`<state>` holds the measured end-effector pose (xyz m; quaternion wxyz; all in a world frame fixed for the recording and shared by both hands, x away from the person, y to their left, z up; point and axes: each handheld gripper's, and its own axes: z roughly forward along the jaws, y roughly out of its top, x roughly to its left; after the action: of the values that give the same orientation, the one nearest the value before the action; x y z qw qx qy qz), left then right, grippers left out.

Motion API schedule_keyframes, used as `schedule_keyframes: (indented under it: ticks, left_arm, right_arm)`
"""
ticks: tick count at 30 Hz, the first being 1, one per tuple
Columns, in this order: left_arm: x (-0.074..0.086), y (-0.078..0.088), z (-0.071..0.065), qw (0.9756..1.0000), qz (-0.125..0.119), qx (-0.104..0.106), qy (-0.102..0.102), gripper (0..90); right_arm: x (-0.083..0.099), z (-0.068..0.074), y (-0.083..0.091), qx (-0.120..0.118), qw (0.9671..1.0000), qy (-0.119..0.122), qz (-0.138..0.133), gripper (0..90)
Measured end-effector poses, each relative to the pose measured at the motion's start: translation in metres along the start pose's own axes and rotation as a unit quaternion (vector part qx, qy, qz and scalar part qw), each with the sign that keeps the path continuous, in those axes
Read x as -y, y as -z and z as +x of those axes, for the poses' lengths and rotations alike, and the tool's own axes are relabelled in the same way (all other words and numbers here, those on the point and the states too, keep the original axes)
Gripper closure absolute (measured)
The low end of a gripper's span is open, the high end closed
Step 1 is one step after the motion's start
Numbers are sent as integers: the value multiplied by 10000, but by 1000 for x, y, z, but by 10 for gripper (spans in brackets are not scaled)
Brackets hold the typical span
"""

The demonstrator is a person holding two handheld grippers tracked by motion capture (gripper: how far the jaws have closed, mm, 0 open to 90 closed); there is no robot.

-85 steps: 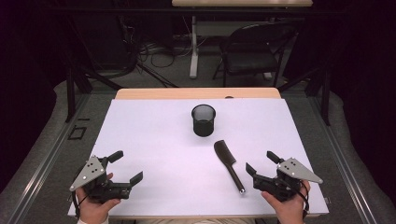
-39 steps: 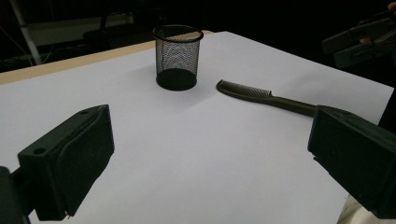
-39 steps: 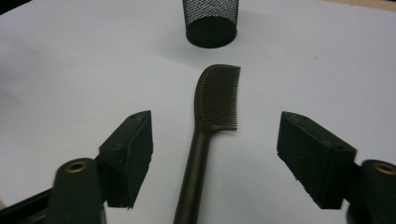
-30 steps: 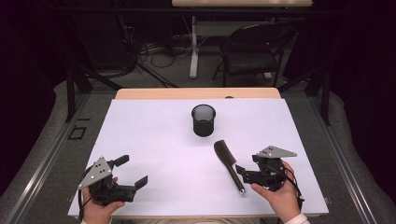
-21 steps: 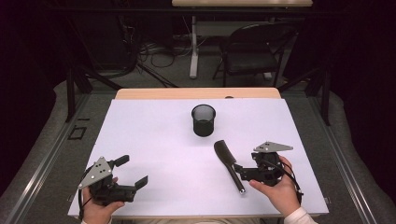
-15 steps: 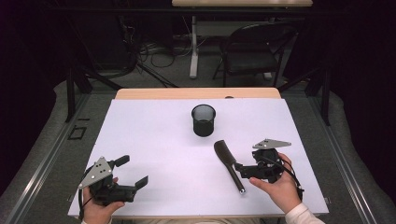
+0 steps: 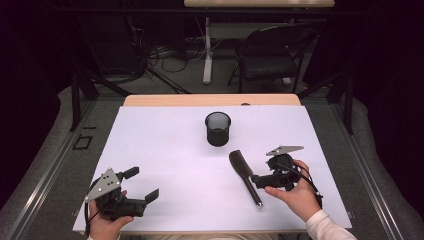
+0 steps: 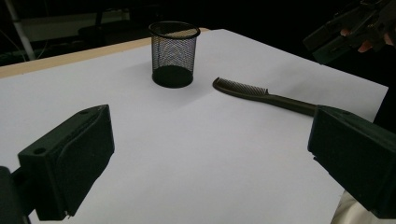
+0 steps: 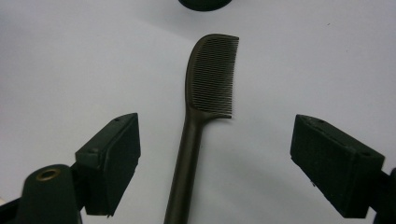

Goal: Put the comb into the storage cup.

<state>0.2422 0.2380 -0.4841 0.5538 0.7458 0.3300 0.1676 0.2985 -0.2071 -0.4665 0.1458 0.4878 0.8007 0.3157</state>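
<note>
Comb (image 9: 208,93) flat btwn R gripper (image 9: 215,154) jaws | untouched | jaws wide, just opened

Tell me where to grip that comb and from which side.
Grip the comb by its slim handle, from above, pads across its width. It lies flat on the white table; the open right gripper already straddles the handle.

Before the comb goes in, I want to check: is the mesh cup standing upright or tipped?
Upright. The mesh cup stands on its base, rim up, apart from the comb.
</note>
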Motion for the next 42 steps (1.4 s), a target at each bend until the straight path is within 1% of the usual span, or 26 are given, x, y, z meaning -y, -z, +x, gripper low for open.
schedule_keyframes:
  ticks: [3,7,8,11,17,21,24,26,28,30,31,32,33,34,37,40,41,42]
  left_arm:
    - [0,1,0,10000,6,-5,19,6]
    - [0,1,1,10000,-14,39,20,5]
    - [0,1,0,10000,-9,4,18,5]
    - [0,0,0,10000,-3,20,8,5]
    - [1,0,0,10000,13,22,13,6]
    - [1,-1,0,10000,15,40,20,6]
    - [1,-1,0,10000,23,33,19,6]
    - [2,-1,0,10000,28,42,24,5]
    - [2,-2,0,10000,37,36,18,6]
    - [2,-2,0,10000,41,37,16,5]
    - [2,-2,0,10000,43,41,19,6]
    - [2,-2,0,10000,42,49,17,6]
    - [2,-2,0,10000,34,61,16,6]
    - [2,-2,0,10000,33,60,18,6]
    - [2,-2,0,10000,54,49,13,6]
    - [2,-2,0,10000,56,45,20,6]
    - [2,-3,0,10000,56,47,22,6]
    - [3,-3,0,10000,44,52,25,6]
  right_arm:
    - [-3,1,-1,9,9999,-18,126,163]
    - [-7,2,-4,3,9996,-71,270,183]
    - [-8,2,-4,15,9995,-59,317,183]
    - [-10,3,-7,63,9991,-4,419,188]
    - [-15,3,-12,15,9981,17,619,201]
    - [-18,4,-17,-79,9968,-38,790,201]
    - [-18,5,-21,-86,9957,26,923,206]
    - [-19,6,-24,-99,9943,12,1062,217]
    - [-19,6,-27,-123,9937,5,1113,229]
    - [-19,6,-30,-83,9937,8,1114,239]
    - [-19,7,-30,-66,9929,15,1190,244]
    - [-19,7,-32,-77,9929,1,1187,250]
    - [-19,7,-32,-81,9922,-11,1243,251]
    - [-19,7,-34,-91,9925,-29,1218,252]
    - [-19,8,-36,-80,9916,-29,1293,264]
    - [-19,8,-39,-78,9915,-7,1301,278]
    - [-19,8,-40,-74,9914,-36,1309,281]
    - [-18,7,-41,-88,9920,-44,1260,288]
